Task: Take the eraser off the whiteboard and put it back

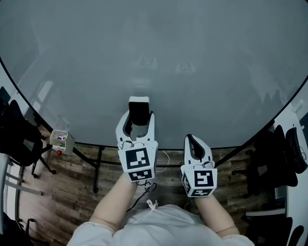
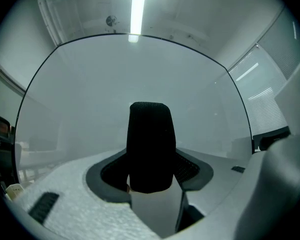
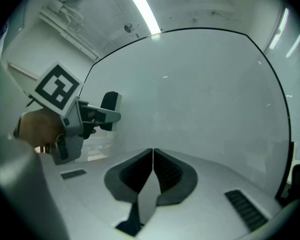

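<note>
Left gripper view: left gripper (image 2: 151, 173) is clamped on the eraser (image 2: 150, 139). The black body stands upright between the jaws at frame centre, gripped low, with most of it sticking out past the pads. The whiteboard (image 2: 140, 69) fills the background.

Right gripper view: right gripper (image 3: 152, 160) has its jaws pressed together with nothing between them. It's idle, beside and a bit behind the left one. In the head view it sits at lower centre-right.

In the head view the eraser sits over the lower centre of the board, just above its bottom edge. We can't tell from any view whether it touches the surface or stands just off it, so we read the step as either lift-off or re-seat.

How we'd do it well:
- Keep the eraser's flat face parallel to the board. A tilted approach lands on an edge and it slides.
- Move straight along the board's normal, with no dragging across the surface.
- The grip is low on the body, so expect it to pivot in the pads. Go slow near contact.
- Part the jaws only once the face sits flush and holds. Then back straight out so the pads don't knock it.
- Keep the right gripper where it is, clear of the path.
</note>
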Action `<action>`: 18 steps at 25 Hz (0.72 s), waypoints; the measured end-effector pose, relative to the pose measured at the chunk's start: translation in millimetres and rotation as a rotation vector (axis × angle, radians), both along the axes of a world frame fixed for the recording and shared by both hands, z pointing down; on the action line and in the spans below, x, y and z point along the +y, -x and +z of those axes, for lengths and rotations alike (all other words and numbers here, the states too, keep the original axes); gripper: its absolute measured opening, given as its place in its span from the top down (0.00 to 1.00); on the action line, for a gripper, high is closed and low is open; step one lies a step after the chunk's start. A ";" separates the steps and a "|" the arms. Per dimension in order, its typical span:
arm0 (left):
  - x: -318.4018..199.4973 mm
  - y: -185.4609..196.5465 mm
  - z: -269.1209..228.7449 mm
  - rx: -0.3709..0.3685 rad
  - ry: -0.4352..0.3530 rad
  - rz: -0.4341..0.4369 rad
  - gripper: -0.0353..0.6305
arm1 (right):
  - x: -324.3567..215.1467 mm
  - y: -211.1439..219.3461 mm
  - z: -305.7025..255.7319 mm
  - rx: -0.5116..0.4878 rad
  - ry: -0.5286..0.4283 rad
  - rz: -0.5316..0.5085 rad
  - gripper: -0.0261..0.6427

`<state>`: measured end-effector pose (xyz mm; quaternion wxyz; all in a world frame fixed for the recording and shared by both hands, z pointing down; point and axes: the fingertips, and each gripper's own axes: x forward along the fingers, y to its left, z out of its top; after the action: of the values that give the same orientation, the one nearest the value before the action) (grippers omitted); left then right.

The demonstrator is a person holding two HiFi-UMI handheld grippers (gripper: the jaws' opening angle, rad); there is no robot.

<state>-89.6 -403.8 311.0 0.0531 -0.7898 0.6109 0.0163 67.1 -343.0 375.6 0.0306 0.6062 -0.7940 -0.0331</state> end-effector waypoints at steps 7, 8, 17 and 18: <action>41.9 -5.9 31.5 -0.038 0.036 0.113 0.56 | 9.6 8.6 12.3 0.003 0.023 0.025 0.92; 46.9 -5.7 40.9 -0.051 0.053 0.132 0.56 | 11.7 12.3 14.5 0.006 0.025 0.023 0.92; 86.2 13.2 115.9 -0.056 0.189 0.149 0.56 | 35.8 40.5 49.2 0.002 0.085 -0.004 0.92; 89.7 14.0 121.9 -0.049 0.204 0.149 0.56 | 38.8 41.8 52.5 0.001 0.092 -0.005 0.92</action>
<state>-103.6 -314.1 432.9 -0.0142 -0.8345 0.5473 -0.0612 25.3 -304.3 428.2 0.0589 0.6022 -0.7962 0.0033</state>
